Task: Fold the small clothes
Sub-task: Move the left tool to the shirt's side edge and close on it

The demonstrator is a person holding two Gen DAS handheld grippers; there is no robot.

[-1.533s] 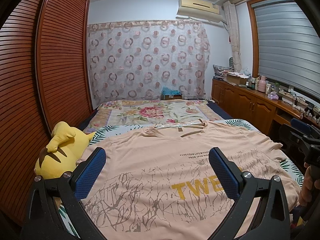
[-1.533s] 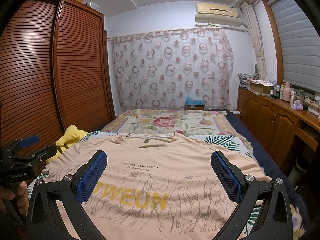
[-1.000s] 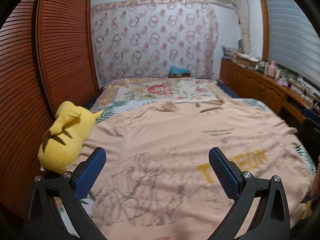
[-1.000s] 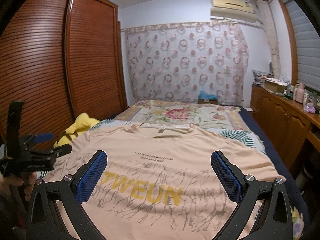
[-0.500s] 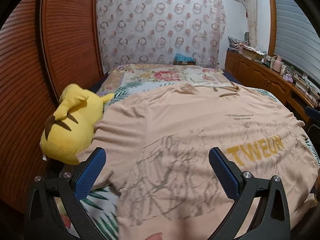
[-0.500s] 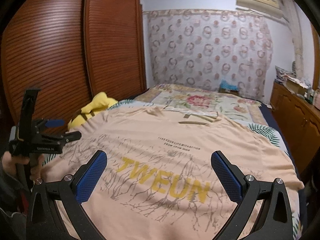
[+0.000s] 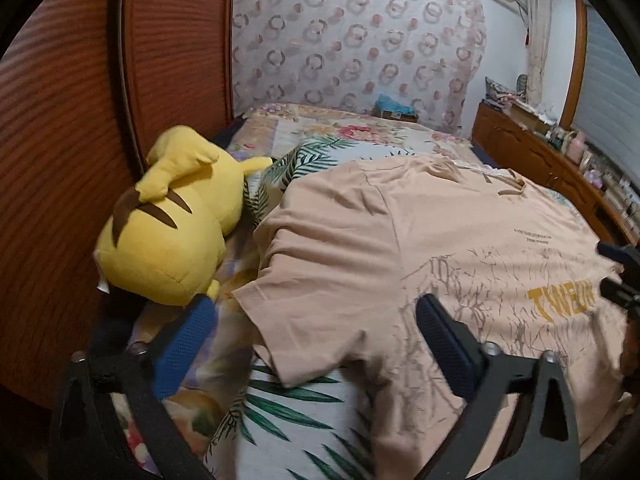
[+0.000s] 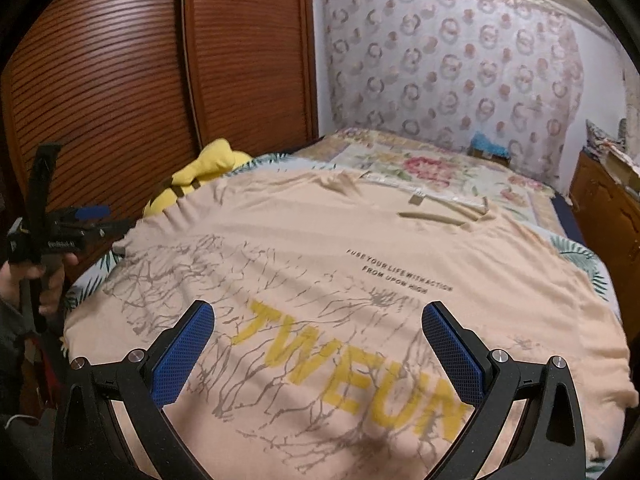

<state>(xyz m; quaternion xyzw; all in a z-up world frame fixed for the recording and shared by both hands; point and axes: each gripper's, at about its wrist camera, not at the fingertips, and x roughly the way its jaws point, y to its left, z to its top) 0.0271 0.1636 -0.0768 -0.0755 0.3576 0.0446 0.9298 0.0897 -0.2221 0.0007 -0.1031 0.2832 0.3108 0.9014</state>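
T-shirt [image 7: 400,248] hem hidden below both open grippers' frames

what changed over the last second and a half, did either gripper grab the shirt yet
No grab yet. The left gripper swung left and down toward the peach t-shirt's left sleeve, bringing the yellow plush close into view. The right gripper turned left and tipped down over the TWEUN print. Both stayed open and empty. The shirt stayed spread flat on the bed.
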